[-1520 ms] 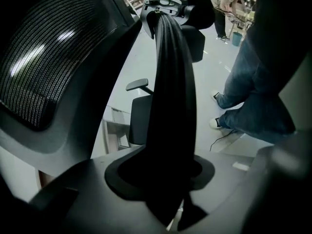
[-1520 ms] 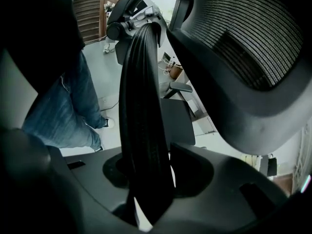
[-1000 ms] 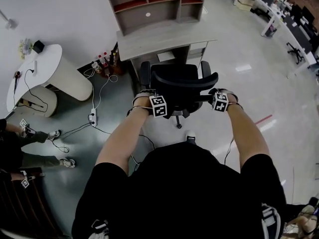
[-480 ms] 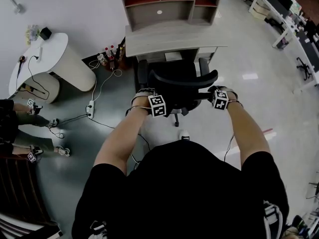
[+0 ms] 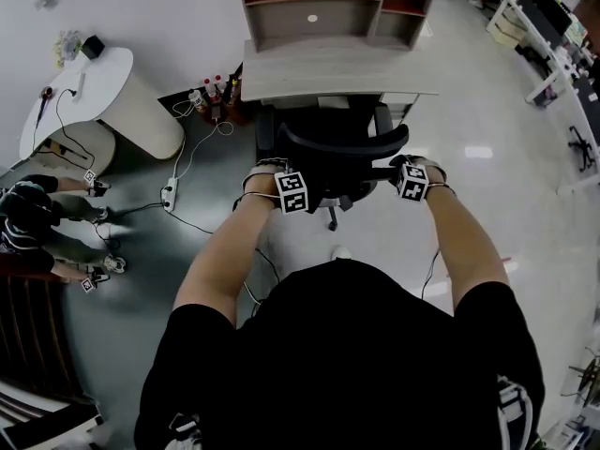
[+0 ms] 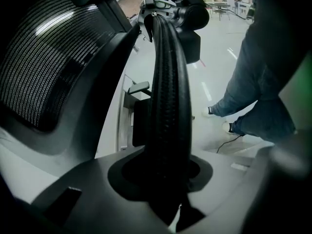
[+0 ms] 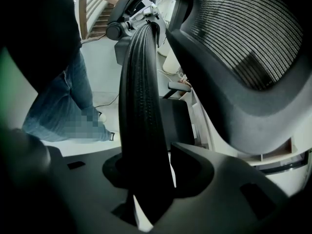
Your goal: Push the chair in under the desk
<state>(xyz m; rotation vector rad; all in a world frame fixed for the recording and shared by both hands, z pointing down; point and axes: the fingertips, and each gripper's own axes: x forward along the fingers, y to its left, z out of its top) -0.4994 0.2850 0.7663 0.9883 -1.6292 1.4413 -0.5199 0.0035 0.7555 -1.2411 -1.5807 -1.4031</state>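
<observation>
I'm pressing the left gripper (image 5: 279, 182) and right gripper (image 5: 405, 173), each closed on nothing, against the chair (image 5: 342, 148) back's 2 sides, likely steering it squarely under the desk (image 5: 337, 68).

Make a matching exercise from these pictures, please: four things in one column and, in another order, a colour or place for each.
Things:
1. chair
2. desk
3. power strip
4. bottles

Descriptions:
A. white, lying on the floor with cables running to it
B. small group standing at the desk's left end in the head view
C. black, with a mesh back
D. pale grey top, below a shelf unit

Pairs: 1-C, 2-D, 3-A, 4-B.
</observation>
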